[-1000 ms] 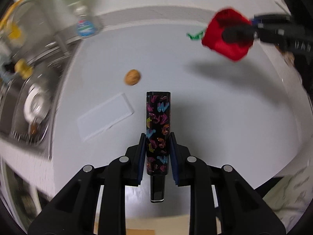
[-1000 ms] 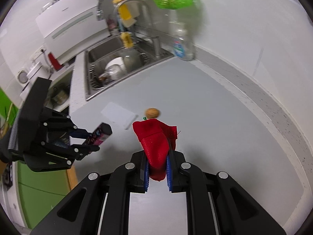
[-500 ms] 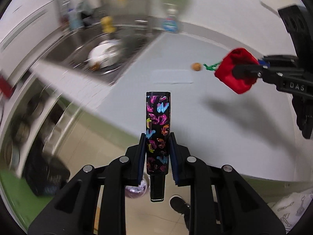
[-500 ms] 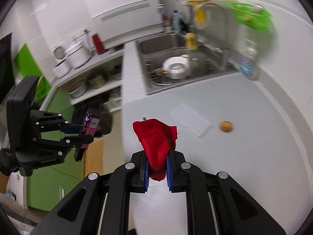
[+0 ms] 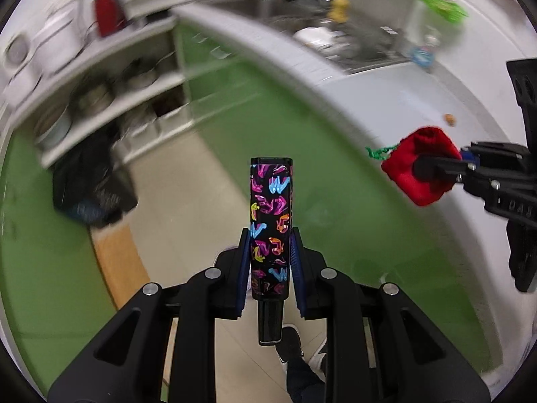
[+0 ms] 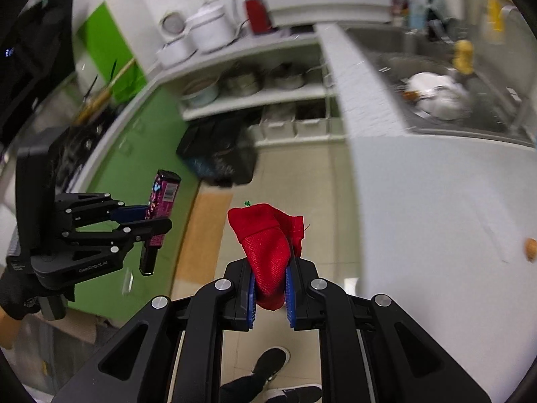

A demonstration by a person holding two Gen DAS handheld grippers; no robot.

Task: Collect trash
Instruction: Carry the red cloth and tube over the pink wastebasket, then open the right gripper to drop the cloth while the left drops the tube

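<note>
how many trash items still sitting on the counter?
2 visible: a walnut-like nut near the right edge of the right wrist view, and a white paper slip just left of it. Both blurred; more may lie beyond the frame.

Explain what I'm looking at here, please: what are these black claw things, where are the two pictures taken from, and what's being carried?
There is no robot. A person holds a two-finger claw in each hand, and each claw has a wide-angle camera looking out along its fingers, so each picture shows its own claw at the bottom.

In the left camera's picture, the left gripper is clamped on a slim black box with colourful prints. The other claw shows at the right edge.

In the right camera's picture, the right gripper pinches a red cloth pouch; the left claw shows on the left.

Both claws point down past the white counter, over the tiled floor, where the person's shoes show. A dark bag sits by the shelves, possibly the bin. On the counter lie a small brown nut-like item and a white sheet.
</note>
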